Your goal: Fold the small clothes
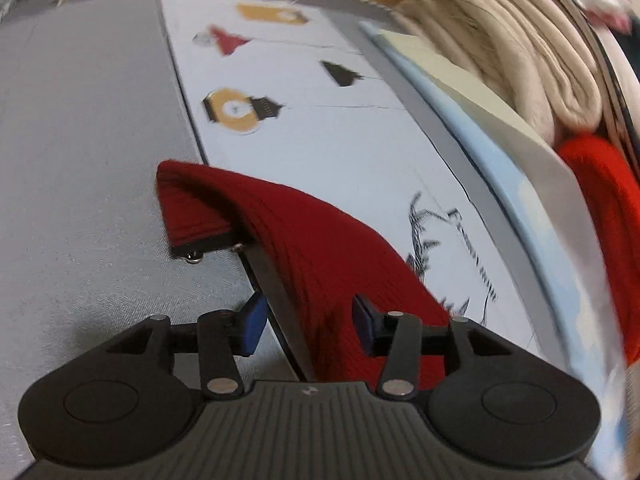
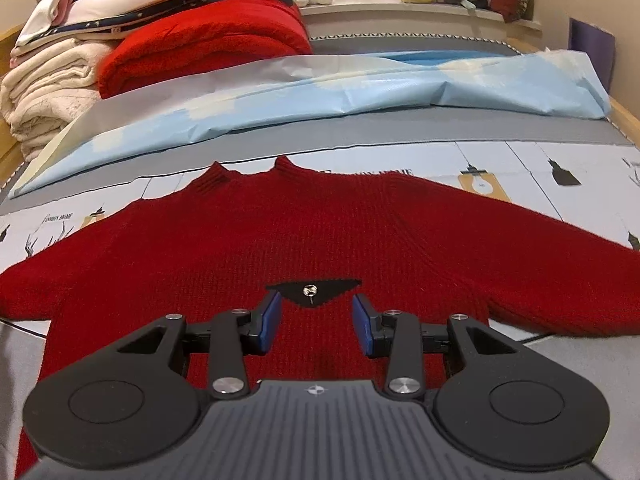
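Red knit sweater (image 2: 320,232) flat under right gripper (image 2: 316,320) — jaws apart, sleeve (image 1: 280,232) between left gripper (image 1: 308,324) — open

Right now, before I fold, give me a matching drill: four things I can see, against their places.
1 dark red knit sweater
2 bright red folded blanket
3 black triangular patch
4 pale blue paper sheet

a on the sweater, between open right gripper pads
b flat on printed board
c behind the sweater
d in the corner stack

1-b, 2-d, 3-a, 4-c
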`<state>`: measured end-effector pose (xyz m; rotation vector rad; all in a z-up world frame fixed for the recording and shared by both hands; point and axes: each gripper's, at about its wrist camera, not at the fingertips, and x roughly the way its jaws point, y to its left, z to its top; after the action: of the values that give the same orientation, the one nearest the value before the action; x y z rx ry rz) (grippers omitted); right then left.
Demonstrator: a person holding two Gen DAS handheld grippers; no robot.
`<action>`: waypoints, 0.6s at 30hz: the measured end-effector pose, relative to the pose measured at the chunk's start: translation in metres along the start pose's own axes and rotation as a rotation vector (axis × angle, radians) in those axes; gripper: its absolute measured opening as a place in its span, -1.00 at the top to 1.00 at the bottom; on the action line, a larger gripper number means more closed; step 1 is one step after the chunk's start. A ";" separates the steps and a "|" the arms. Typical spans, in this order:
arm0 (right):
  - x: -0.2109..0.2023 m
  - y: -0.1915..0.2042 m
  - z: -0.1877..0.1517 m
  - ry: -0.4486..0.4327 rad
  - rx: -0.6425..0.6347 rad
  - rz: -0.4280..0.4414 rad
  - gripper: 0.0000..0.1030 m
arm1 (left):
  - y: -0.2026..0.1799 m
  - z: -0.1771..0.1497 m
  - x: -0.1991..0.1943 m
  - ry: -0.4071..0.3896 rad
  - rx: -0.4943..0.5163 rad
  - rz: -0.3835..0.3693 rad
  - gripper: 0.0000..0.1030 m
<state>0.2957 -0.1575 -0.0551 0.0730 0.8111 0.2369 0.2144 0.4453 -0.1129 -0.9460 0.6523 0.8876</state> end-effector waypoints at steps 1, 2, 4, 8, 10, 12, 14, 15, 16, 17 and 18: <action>0.003 0.002 0.000 0.003 -0.003 -0.002 0.21 | 0.002 0.003 0.003 0.001 -0.012 -0.007 0.08; 0.005 0.004 0.000 0.008 -0.004 -0.004 0.21 | 0.005 0.008 0.002 -0.001 -0.007 -0.007 0.52; 0.010 0.006 0.001 0.016 -0.003 -0.007 0.21 | -0.002 0.011 0.003 -0.012 0.043 -0.014 0.78; 0.016 0.010 0.002 0.018 -0.002 -0.013 0.21 | -0.053 -0.009 -0.031 -0.139 0.278 -0.092 0.81; 0.017 0.011 0.001 0.015 0.001 -0.014 0.21 | -0.090 -0.044 -0.057 -0.139 0.399 -0.254 0.81; 0.018 0.011 0.000 0.018 0.004 -0.012 0.21 | -0.128 -0.094 -0.082 -0.117 0.550 -0.431 0.81; 0.019 0.012 -0.002 0.024 0.010 -0.012 0.21 | -0.158 -0.150 -0.104 -0.064 0.694 -0.589 0.80; 0.021 0.012 -0.004 0.028 0.014 -0.012 0.21 | -0.170 -0.179 -0.111 -0.011 0.758 -0.659 0.78; 0.022 0.012 -0.005 0.033 0.020 -0.012 0.21 | -0.179 -0.201 -0.113 0.055 0.808 -0.709 0.73; 0.023 0.012 -0.005 0.038 0.026 -0.011 0.21 | -0.188 -0.223 -0.114 0.145 0.864 -0.756 0.52; 0.025 0.011 -0.006 0.044 0.031 -0.006 0.21 | -0.191 -0.237 -0.114 0.191 0.894 -0.774 0.27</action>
<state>0.3055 -0.1407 -0.0750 0.0945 0.8583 0.2205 0.3008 0.1379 -0.0505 -0.3852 0.6711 -0.2089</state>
